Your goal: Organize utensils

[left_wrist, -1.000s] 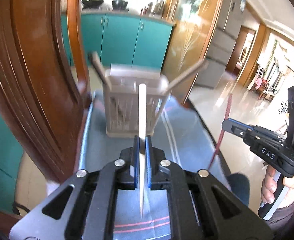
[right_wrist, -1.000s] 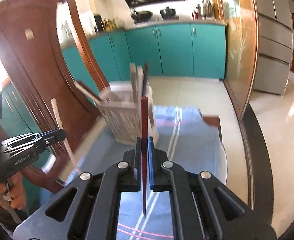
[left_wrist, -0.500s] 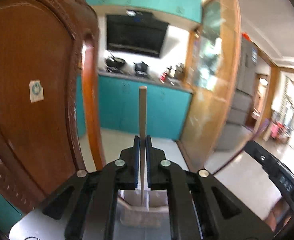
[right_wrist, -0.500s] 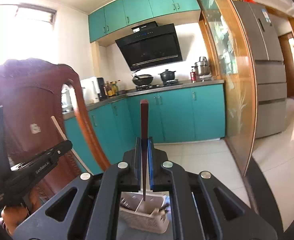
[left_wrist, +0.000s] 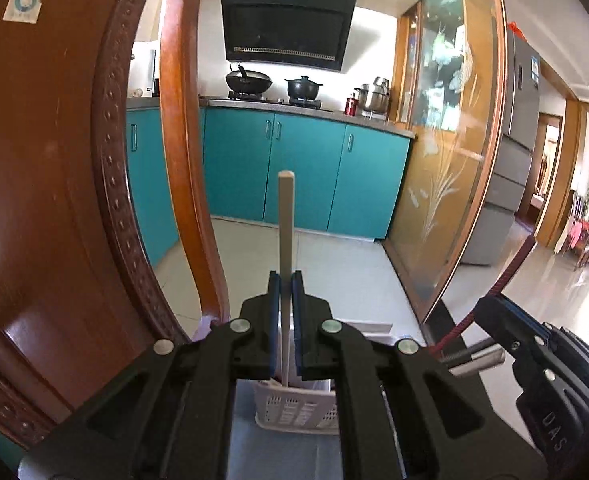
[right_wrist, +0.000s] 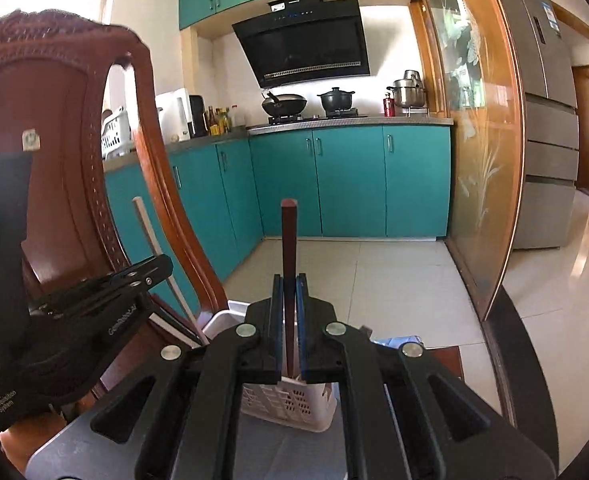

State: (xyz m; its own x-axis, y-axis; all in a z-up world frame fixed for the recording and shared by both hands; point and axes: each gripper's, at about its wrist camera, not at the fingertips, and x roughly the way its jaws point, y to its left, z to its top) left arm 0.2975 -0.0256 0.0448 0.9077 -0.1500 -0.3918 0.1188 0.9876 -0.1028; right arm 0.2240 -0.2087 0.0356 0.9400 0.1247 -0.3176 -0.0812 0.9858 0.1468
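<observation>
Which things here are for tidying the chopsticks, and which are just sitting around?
For the job:
- pale chopstick, clamped in the left tool
- dark red chopstick, clamped in the right tool
- white utensil basket

Just there:
- wooden chair
- wok
- black pot
- steel pot
- fridge

The right gripper's black body (left_wrist: 554, 412), at about four o'clock in the left wrist view, carries the pale letters "DAS" running along its side. In the right wrist view, the left gripper's black body (right_wrist: 74, 332) at about eight o'clock bears "GenRobot.AI" along its arm, and lower down, near its bottom edge, three small lines reading "Data Acquisition System". The range hood (left_wrist: 286, 28) has a small pale brand plate on its top edge at twelve o'clock, too small to read. The round sticker (left_wrist: 21, 3) on the wooden chair back and the labels on the refrigerator door (right_wrist: 550, 20) are likewise illegible.
</observation>
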